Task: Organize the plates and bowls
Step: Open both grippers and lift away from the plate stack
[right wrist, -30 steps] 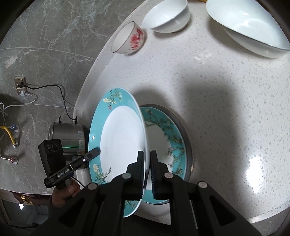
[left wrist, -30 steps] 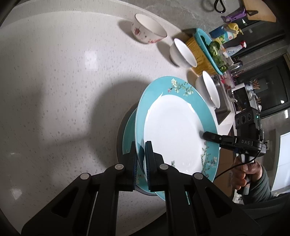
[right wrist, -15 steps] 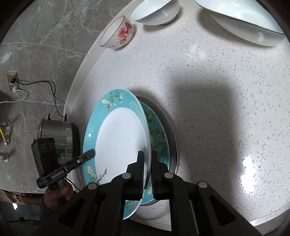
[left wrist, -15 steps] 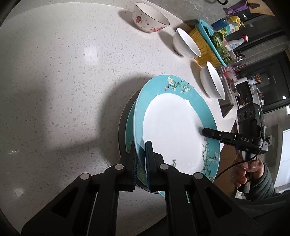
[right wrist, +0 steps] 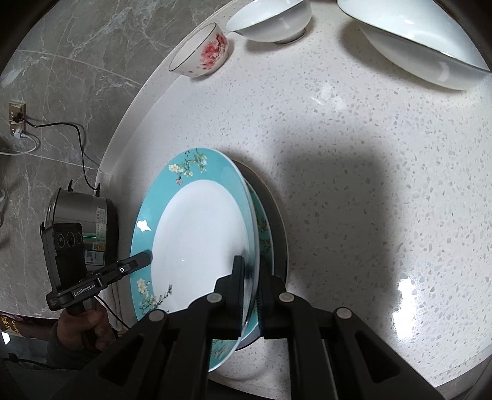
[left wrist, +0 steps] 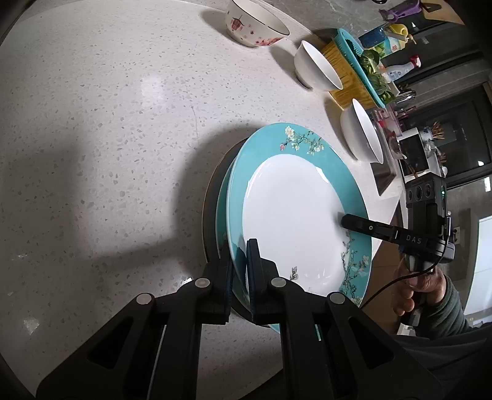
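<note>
Tilted teal plate (left wrist: 295, 215) over stacked plates (right wrist: 265, 234)

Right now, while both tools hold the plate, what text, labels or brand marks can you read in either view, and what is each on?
"DAS": on the right tool, seen from the left wrist.
"GenRobot.AI": on the left tool, seen from the right wrist.
Stickers on the steel cooker: print too small to read.
Label on the spray bottle: blurred, unreadable.
The teal plate and the floral bowl carry only flower patterns, no text.

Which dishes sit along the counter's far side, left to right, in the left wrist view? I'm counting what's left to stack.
Floral bowl → small white bowl → wide white bowl.
</note>
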`<control>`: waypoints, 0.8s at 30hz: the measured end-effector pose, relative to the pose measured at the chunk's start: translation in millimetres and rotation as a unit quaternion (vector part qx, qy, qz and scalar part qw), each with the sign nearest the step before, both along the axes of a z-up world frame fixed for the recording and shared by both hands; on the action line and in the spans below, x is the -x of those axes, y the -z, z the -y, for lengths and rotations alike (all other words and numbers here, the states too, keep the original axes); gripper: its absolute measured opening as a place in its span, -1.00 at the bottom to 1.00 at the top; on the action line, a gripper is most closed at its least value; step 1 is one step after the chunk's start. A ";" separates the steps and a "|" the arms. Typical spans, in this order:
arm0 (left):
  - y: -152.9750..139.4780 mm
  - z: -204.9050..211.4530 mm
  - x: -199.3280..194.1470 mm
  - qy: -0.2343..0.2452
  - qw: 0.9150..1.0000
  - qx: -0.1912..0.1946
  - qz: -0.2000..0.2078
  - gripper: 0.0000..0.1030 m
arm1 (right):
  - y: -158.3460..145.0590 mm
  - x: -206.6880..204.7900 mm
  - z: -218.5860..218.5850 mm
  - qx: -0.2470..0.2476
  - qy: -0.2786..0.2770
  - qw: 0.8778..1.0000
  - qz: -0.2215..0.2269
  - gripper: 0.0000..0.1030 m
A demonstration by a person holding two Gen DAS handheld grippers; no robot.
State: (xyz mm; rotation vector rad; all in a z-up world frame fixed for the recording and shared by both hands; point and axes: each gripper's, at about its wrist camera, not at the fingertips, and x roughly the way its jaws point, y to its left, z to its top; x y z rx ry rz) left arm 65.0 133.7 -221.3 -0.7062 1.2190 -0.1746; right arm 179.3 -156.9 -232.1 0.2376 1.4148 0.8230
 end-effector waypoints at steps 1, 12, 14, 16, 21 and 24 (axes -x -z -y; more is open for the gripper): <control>0.9 -0.3 -0.2 -0.001 1.000 0.002 0.001 -0.88 | -1.0 1.0 -0.8 0.002 -0.002 1.000 0.004 -0.81; 3.0 -3.0 2.5 -0.008 1.000 0.004 0.006 -0.86 | -14.6 13.7 -17.1 0.049 -0.024 0.997 0.060 -0.56; 3.3 -3.9 2.3 -0.008 1.000 0.005 0.006 -0.86 | -18.5 19.2 -24.0 0.064 -0.034 0.994 0.079 -0.38; 3.3 -4.5 2.8 -0.008 1.000 0.005 0.007 -0.85 | -20.7 23.7 -28.6 0.077 -0.038 0.992 0.096 -0.29; 3.3 -3.0 1.4 -0.004 1.000 0.000 0.009 -0.85 | -24.5 34.2 -37.5 0.124 -0.052 0.981 0.143 -0.27; 2.5 -2.0 0.9 -0.002 1.000 -0.004 0.010 -0.85 | -25.7 41.9 -46.9 0.162 -0.069 0.968 0.179 -0.25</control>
